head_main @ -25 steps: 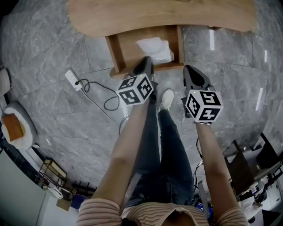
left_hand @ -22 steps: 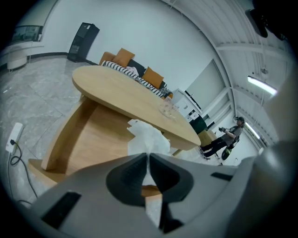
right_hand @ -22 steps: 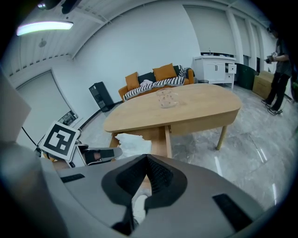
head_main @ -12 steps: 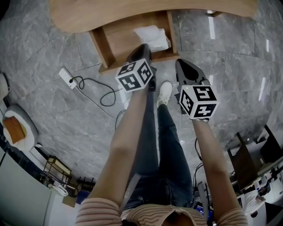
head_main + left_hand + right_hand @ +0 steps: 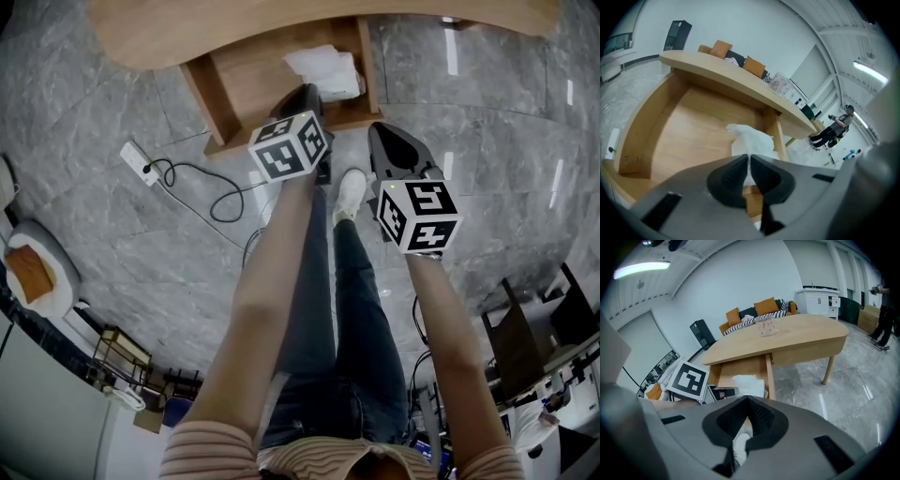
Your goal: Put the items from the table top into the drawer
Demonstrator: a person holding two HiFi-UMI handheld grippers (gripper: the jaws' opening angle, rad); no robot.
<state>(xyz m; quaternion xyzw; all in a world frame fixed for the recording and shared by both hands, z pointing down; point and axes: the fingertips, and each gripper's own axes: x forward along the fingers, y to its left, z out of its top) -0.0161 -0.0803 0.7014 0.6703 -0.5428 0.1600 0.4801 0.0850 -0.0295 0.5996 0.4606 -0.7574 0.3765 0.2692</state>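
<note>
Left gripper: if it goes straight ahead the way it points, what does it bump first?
Probably the crumpled white item in the open drawer, straight beyond the left gripper. Depth is unclear, so the drawer floor might come first.

drawer [image 5: 248, 89] bare on its left; a white bag [image 5: 326, 67], perhaps tissue, crowds its right.

Grey marble floor [image 5: 112, 253], white walls [image 5: 736, 282], ceiling strip light [image 5: 640, 269]
</note>
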